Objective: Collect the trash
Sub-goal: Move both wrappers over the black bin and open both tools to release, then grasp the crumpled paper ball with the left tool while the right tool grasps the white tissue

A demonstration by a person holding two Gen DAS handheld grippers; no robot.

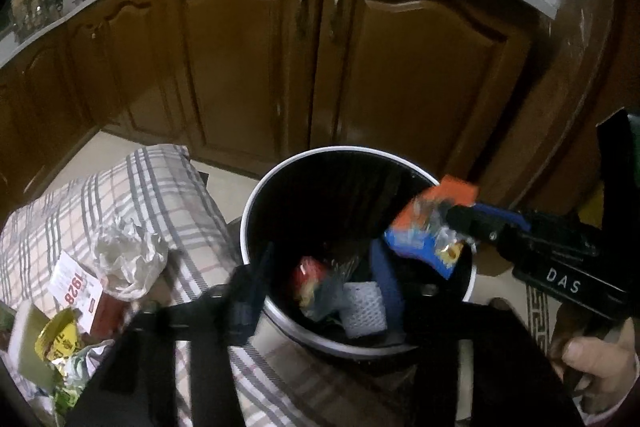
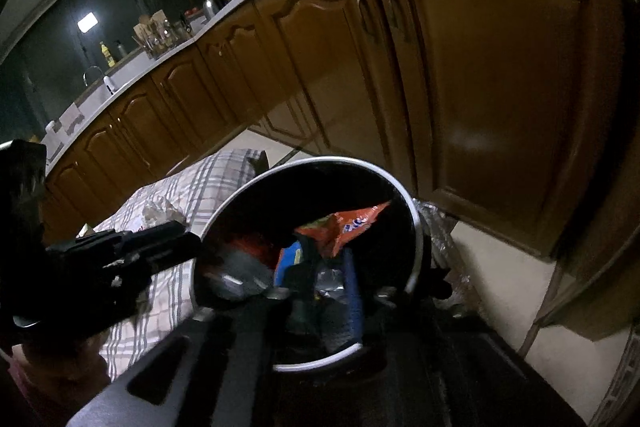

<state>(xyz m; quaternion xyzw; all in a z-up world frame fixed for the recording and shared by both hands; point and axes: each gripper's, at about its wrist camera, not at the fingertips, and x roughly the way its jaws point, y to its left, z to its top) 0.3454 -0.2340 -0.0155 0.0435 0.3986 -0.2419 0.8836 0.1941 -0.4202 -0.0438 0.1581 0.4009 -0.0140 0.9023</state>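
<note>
Centre frame: the round black white-rimmed trash bin (image 1: 256,215) holds wrappers. Left gripper (image 1: 320,291) jaws apart, empty. Right gripper (image 1: 452,223) jaws parted around the orange-blue snack wrapper (image 1: 424,227).

Checked cloth surface (image 1: 160,187) left of left gripper (image 1: 320,279): crumpled white paper (image 1: 128,259), printed slip (image 1: 74,287), yellow wrapper (image 1: 60,339) lying on it. Bin (image 1: 256,195) just ahead on pale floor (image 1: 232,187)
</note>
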